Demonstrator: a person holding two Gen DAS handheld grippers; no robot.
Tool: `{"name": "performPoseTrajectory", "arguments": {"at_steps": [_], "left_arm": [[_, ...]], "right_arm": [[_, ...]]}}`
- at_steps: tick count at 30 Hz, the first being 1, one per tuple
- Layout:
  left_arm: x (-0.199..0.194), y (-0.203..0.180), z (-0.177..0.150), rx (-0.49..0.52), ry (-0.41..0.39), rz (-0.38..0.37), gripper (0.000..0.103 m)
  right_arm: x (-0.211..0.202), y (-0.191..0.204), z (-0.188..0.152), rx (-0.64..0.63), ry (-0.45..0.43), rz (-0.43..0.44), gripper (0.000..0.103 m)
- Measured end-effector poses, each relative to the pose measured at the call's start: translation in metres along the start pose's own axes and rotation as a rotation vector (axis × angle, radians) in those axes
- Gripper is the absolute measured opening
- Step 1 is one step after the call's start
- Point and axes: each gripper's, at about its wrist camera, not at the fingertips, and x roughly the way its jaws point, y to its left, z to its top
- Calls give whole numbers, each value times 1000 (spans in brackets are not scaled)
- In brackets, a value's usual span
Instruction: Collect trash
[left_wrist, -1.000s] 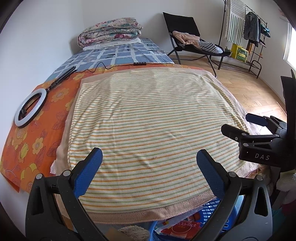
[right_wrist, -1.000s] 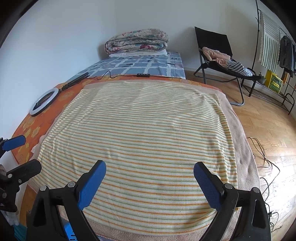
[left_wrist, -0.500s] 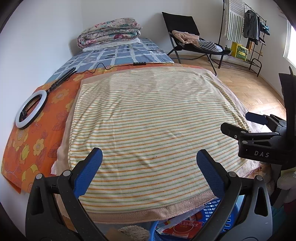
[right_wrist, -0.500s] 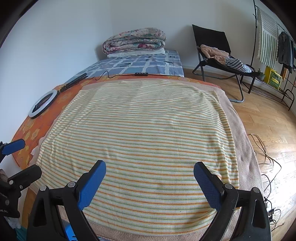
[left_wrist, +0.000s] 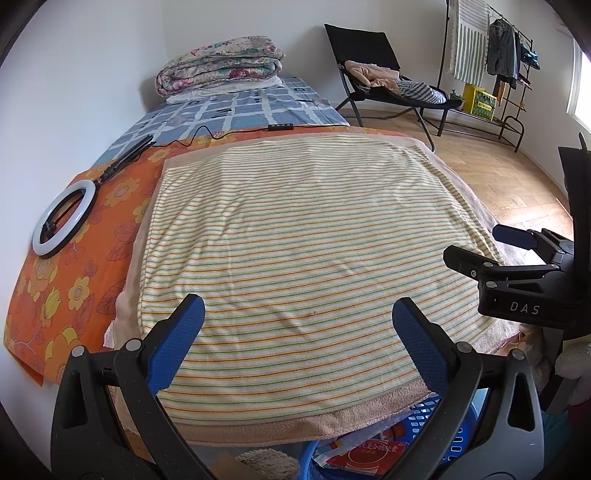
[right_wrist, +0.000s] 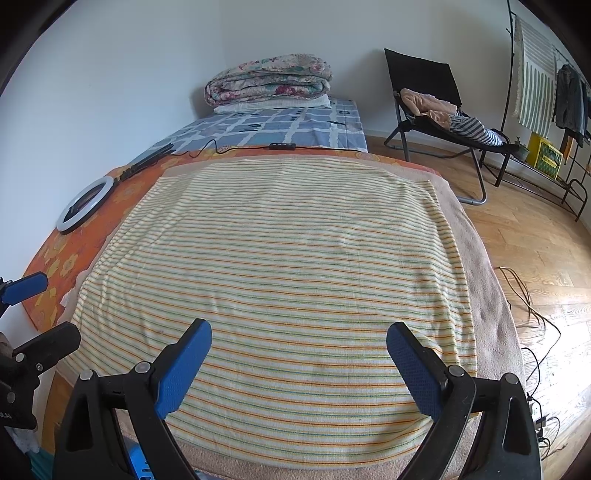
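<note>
My left gripper (left_wrist: 297, 330) is open and empty, held over the near end of a striped towel (left_wrist: 295, 229) spread on the bed. My right gripper (right_wrist: 299, 354) is also open and empty over the same towel (right_wrist: 280, 258). In the left wrist view the right gripper (left_wrist: 480, 247) shows side-on at the right. In the right wrist view the left gripper (right_wrist: 44, 314) shows at the left edge. Below the bed's near edge a blue basket (left_wrist: 439, 417) holds a red packet (left_wrist: 373, 452) and papers. I see no loose trash on the towel.
A ring light (left_wrist: 64, 218) with its cable lies on the orange floral sheet (left_wrist: 55, 295) at the left. Folded quilts (left_wrist: 218, 66) sit at the bed's head. A black chair (right_wrist: 436, 107) with clothes, a clothes rack (left_wrist: 495, 62) and floor cables (right_wrist: 528, 306) are to the right.
Both views drift only slightly; the right gripper's view has turned a little to the right. Both grippers stay open and empty.
</note>
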Motion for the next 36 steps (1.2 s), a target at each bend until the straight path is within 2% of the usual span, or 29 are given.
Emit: {"name": "performPoseTrajectory", "arguments": {"at_steps": [36], "left_arm": [[3,11,0,7,-5,17,103]], "right_arm": [[4,5,-4,-17,13,-5,97]]}}
